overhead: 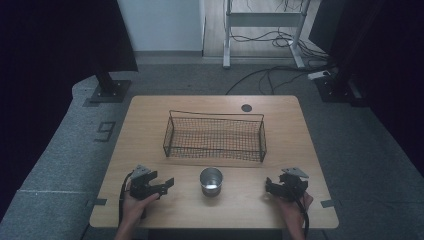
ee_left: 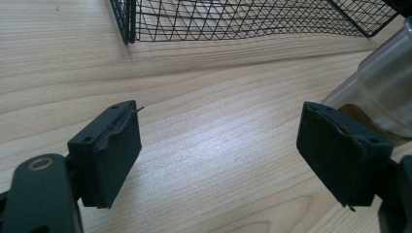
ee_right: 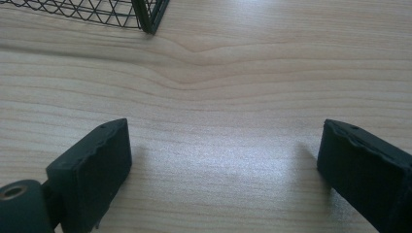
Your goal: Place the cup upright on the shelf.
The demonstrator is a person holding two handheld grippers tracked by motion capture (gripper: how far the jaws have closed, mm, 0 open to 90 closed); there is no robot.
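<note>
A shiny metal cup (overhead: 211,181) standing up on the wooden table (overhead: 150,115), between the two grippers and just in front of the wire basket (overhead: 215,136). Left gripper (overhead: 159,187) near the cup, jaws wide apart, holding nothing. Right gripper (overhead: 272,187) farther from the cup, jaws wide apart too, nothing inside.
</note>
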